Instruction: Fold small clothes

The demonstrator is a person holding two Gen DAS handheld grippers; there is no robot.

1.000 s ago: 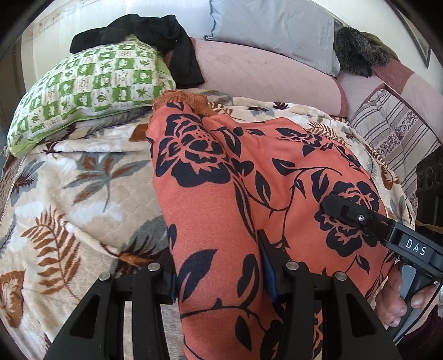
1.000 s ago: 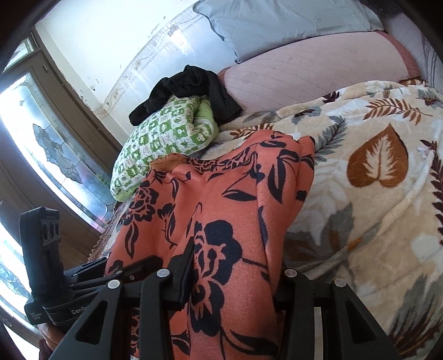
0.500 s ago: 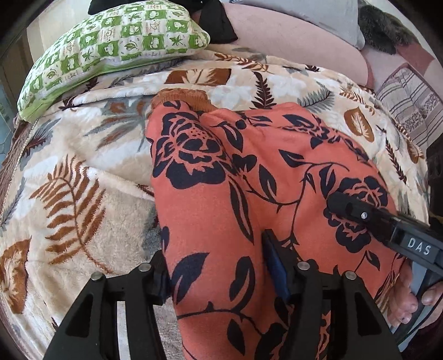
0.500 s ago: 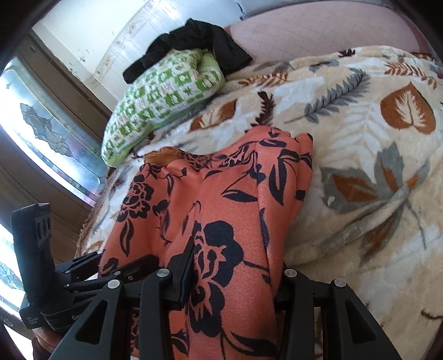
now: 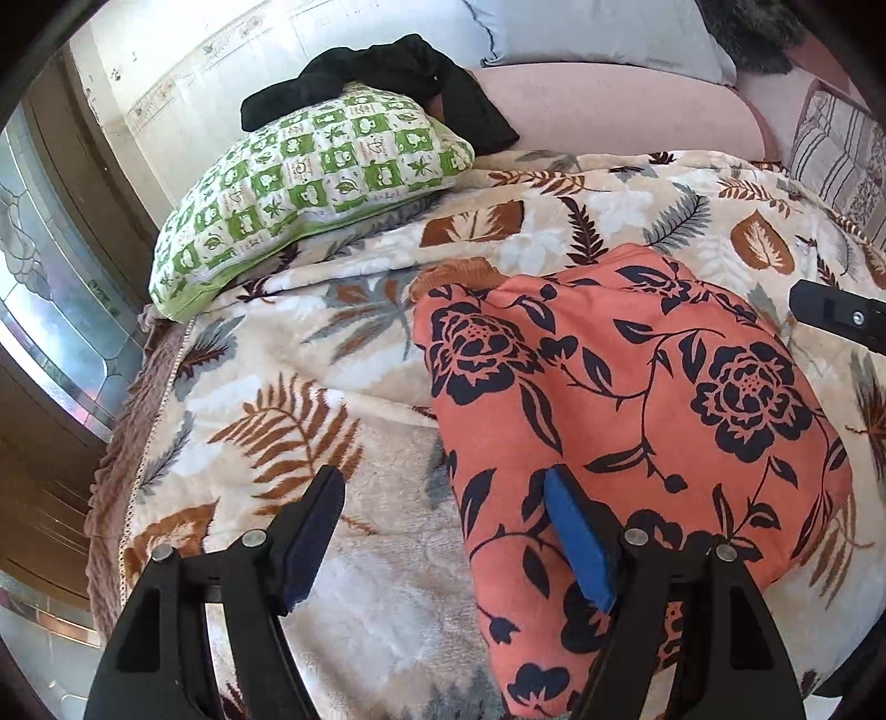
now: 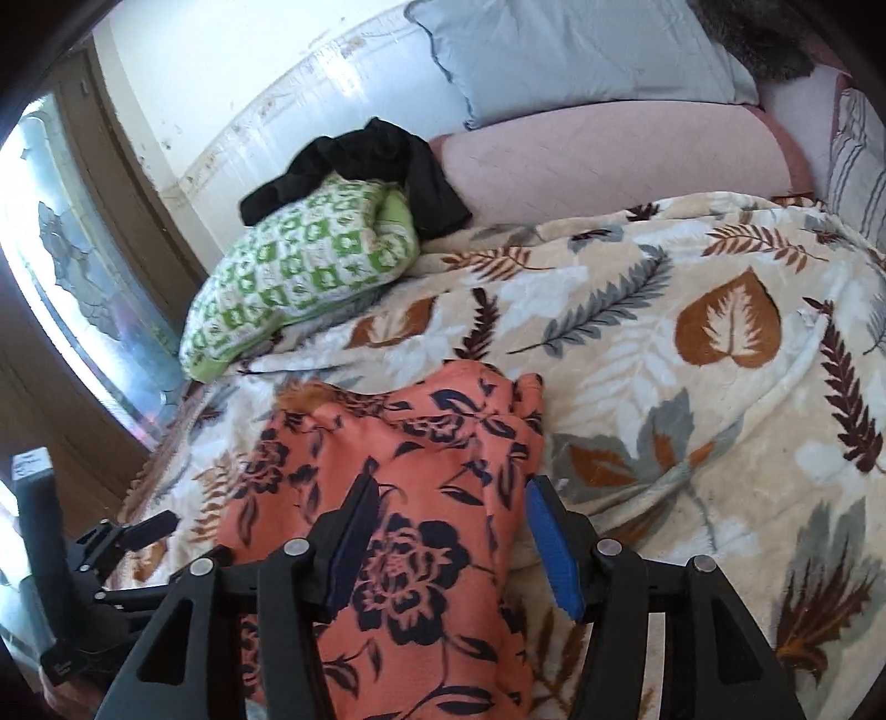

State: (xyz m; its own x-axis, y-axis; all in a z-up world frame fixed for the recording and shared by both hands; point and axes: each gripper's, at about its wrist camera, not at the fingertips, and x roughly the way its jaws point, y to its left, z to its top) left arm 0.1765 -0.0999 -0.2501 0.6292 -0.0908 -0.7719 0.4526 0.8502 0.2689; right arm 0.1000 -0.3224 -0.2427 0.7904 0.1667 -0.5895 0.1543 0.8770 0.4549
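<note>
An orange garment with dark flowers (image 5: 637, 399) lies bunched in a fold on the leaf-print blanket (image 5: 332, 387). My left gripper (image 5: 443, 526) hovers over its left edge. Its jaws are opening: one pad is above the blanket, the other above the cloth, and neither presses on it. In the right wrist view the same garment (image 6: 398, 498) runs under my right gripper (image 6: 451, 531). Those jaws are opening too, with the cloth's right edge loose between them. The left gripper (image 6: 111, 548) shows at the lower left of that view. A fingertip of the right gripper (image 5: 830, 315) shows at the right of the left wrist view.
A green checked pillow (image 5: 310, 188) lies at the back left with a black garment (image 5: 387, 66) draped over it. Behind are a pink bolster (image 6: 609, 155), a pale blue pillow (image 6: 570, 50) and a striped cushion (image 5: 836, 149). The bed's fringed edge (image 5: 111, 471) and a glazed door (image 6: 72, 288) are on the left.
Both grippers held the garment's near end before. Their jaws have since widened and let it go, and it now rests on the blanket. Both views have swung, showing more of the wall.
</note>
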